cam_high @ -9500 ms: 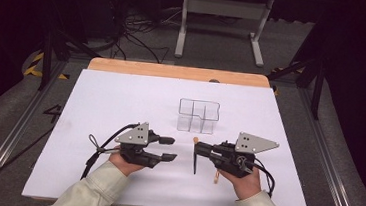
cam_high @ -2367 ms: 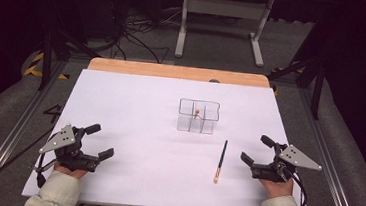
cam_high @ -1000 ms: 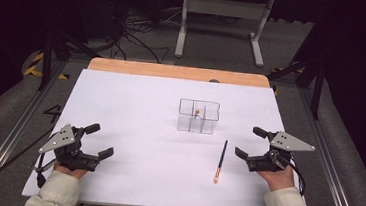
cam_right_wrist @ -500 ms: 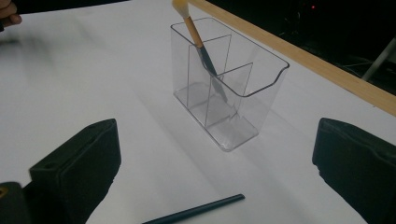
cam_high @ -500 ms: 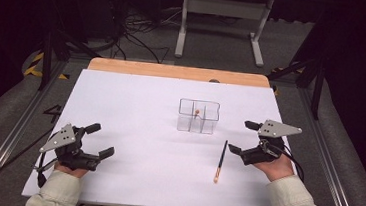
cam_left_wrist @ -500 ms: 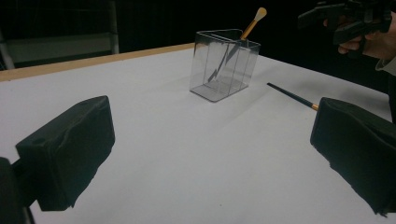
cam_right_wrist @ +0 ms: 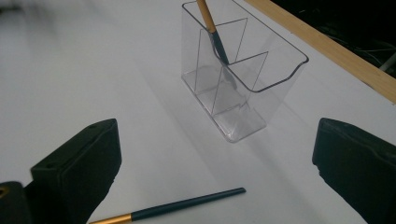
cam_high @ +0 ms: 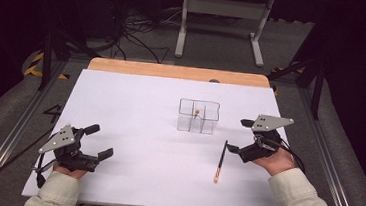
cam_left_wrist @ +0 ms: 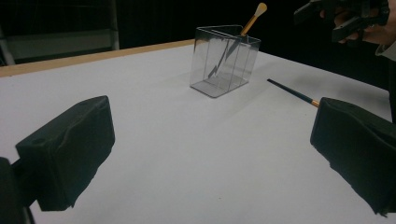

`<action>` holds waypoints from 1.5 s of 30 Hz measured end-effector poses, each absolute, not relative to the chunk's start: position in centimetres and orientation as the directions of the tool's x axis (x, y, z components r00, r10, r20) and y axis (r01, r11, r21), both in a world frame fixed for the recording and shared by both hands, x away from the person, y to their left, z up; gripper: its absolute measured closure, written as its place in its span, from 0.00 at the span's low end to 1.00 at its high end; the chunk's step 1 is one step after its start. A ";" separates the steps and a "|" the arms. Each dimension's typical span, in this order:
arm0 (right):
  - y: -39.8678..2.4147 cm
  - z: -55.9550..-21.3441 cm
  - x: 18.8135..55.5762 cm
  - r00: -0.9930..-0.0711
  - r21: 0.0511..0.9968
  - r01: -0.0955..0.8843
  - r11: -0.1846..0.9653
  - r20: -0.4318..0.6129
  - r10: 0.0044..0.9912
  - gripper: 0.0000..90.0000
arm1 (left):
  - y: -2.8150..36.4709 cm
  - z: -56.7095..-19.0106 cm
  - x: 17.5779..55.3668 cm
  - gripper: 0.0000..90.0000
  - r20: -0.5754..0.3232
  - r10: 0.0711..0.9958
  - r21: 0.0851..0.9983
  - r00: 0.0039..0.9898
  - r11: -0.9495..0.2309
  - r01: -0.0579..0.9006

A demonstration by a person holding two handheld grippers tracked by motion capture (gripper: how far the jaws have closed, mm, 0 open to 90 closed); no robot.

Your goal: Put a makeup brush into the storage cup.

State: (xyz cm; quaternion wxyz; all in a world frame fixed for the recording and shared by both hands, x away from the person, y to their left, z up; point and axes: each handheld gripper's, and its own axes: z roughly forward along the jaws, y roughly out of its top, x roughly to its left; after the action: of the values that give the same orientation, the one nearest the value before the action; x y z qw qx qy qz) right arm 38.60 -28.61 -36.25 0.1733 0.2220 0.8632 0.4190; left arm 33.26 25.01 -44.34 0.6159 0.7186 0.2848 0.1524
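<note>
R gripper (cam_high: 237, 137) open, just beside brush (cam_high: 220, 160) on table.

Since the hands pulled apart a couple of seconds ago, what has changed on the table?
The right gripper has come in from the table's right edge toward the loose brush, jaws open, now just beside its dark end; nothing is gripped yet. The left gripper has stayed at the near left, open and empty. The loose brush lies where it was, and the other brush still stands in the clear holder.
</note>
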 end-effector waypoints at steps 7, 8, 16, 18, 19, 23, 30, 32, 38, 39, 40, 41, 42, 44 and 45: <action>-28.0 -35.6 39.5 -0.861 0.760 0.231 0.607 -0.132 0.492 0.02 | 25.2 -44.3 33.1 0.00 -0.133 0.598 0.972 0.790 -0.078 0.222; -28.0 -35.6 39.5 -0.862 0.755 0.233 0.612 -0.130 0.489 0.02 | 25.3 -44.3 33.0 0.00 -0.130 0.598 0.972 0.791 -0.082 0.222; -27.2 -35.6 40.1 -0.885 0.709 0.217 0.671 -0.146 0.441 0.03 | 25.3 -44.3 33.0 0.00 -0.132 0.601 0.972 0.788 -0.079 0.223; -27.0 -35.7 40.3 -0.889 0.691 0.222 0.687 -0.145 0.434 0.03 | 25.3 -44.3 33.0 0.00 -0.130 0.599 0.971 0.790 -0.085 0.224; -27.0 -35.8 40.4 -0.892 0.681 0.223 0.698 -0.147 0.428 0.03 | 25.3 -44.4 33.0 0.00 -0.132 0.600 0.971 0.789 -0.082 0.225; -26.8 -36.0 40.6 -0.898 0.656 0.228 0.720 -0.143 0.416 0.04 | 25.3 -44.4 33.1 0.00 -0.133 0.600 0.971 0.789 -0.081 0.225; -26.4 -36.2 40.8 -0.912 0.614 0.223 0.757 -0.144 0.385 0.04 | 25.3 -44.4 33.0 0.00 -0.134 0.600 0.970 0.788 -0.082 0.227; -26.3 -36.3 40.9 -0.913 0.601 0.223 0.767 -0.146 0.380 0.04 | 25.3 -44.4 33.0 0.00 -0.132 0.600 0.970 0.789 -0.085 0.227; -25.8 -36.7 41.1 -0.927 0.559 0.211 0.802 -0.147 0.346 0.04 | 25.5 -44.4 32.8 0.00 -0.130 0.605 0.969 0.785 -0.089 0.229; -25.8 -36.7 41.1 -0.928 0.552 0.208 0.807 -0.148 0.341 0.04 | 25.5 -44.5 32.8 0.00 -0.133 0.607 0.969 0.784 -0.087 0.232; -25.7 -36.7 41.1 -0.931 0.545 0.205 0.813 -0.148 0.334 0.04 | 25.5 -44.5 32.8 0.00 -0.132 0.609 0.968 0.782 -0.090 0.233; -25.6 -36.7 41.2 -0.934 0.540 0.200 0.818 -0.148 0.326 0.04 | 25.5 -44.5 32.8 0.00 -0.132 0.609 0.968 0.782 -0.090 0.233; -25.5 -36.7 41.2 -0.936 0.535 0.197 0.821 -0.147 0.320 0.04 | 25.4 -44.5 32.7 0.00 -0.133 0.608 0.968 0.782 -0.090 0.234; -25.3 -36.7 41.3 -0.938 0.526 0.192 0.828 -0.151 0.313 0.04 | 25.4 -44.5 32.7 0.00 -0.130 0.607 0.968 0.784 -0.094 0.233; -25.2 -36.8 41.3 -0.940 0.517 0.188 0.835 -0.152 0.306 0.04 | 25.4 -44.5 32.7 0.00 -0.131 0.606 0.968 0.784 -0.093 0.233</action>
State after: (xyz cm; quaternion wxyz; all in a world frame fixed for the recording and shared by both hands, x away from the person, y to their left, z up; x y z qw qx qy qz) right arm 41.35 -25.18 -36.76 0.1147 0.1299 0.9510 0.2560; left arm 32.73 25.38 -44.47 0.6076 0.7232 0.2903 0.1535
